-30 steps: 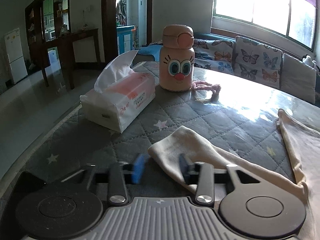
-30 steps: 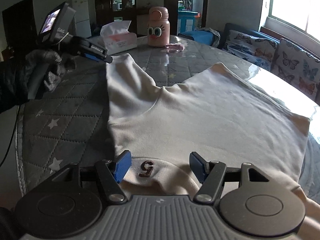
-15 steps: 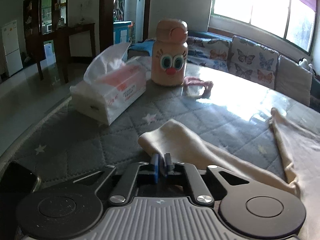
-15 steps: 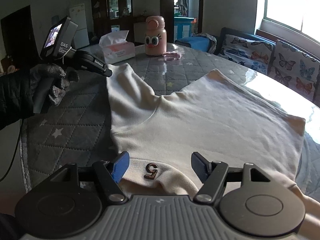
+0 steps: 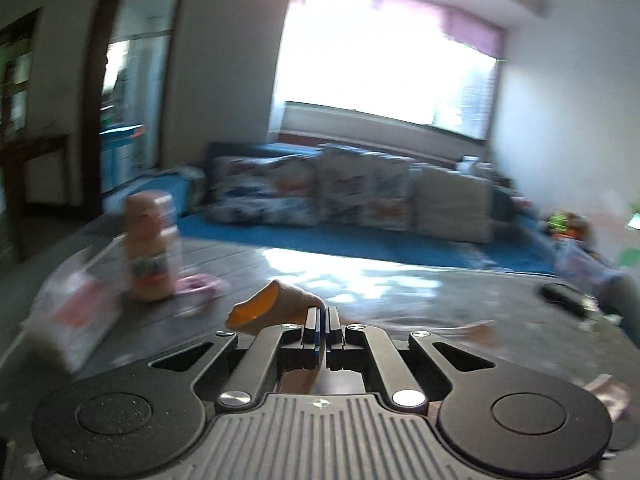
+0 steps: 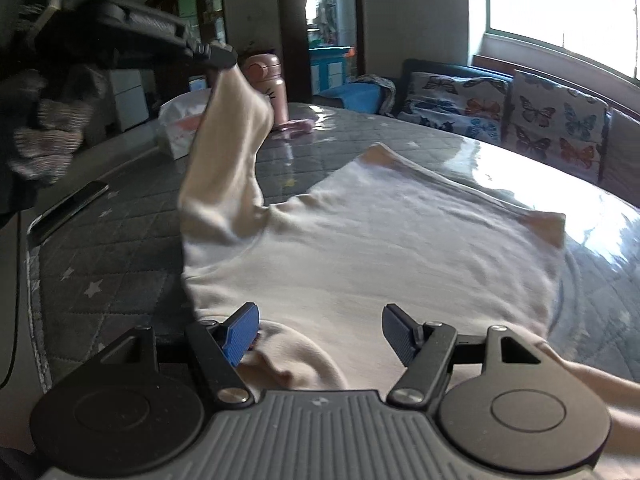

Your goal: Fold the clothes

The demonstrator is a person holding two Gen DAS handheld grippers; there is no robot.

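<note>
Right wrist view, nearest first: right gripper (image 6: 320, 332) has its blue pads spread wide, holding nothing, hovering just over the collar end of the cream long-sleeved knit top (image 6: 380, 248). The top lies flat on the grey quilted star-print tablecloth (image 6: 120, 248), body spread toward the window side. Further out, left gripper (image 6: 216, 56) is pinched tight on the sleeve cuff (image 6: 236, 92) and has it raised well above the table; the sleeve hangs from it in a loose arc back to the shoulder.

Left wrist view is badly blurred, but the pads sit together w/ cuff fabric (image 5: 276, 304) bunched beside them.

Step in hand, I'd say: first sleeve fold. Next move prob. needs the cuff carried across over the chest and laid flat before release; right gripper could pin the shoulder/collar so the body doesn't drag.

Room: plenty of bare cloth to the left of the top. Far side is more crowded: peach cartoon-face bottle (image 6: 268, 84), white tissue pack (image 6: 176, 128). Dark phone (image 6: 68, 208) lies near the table's left edge.
</note>
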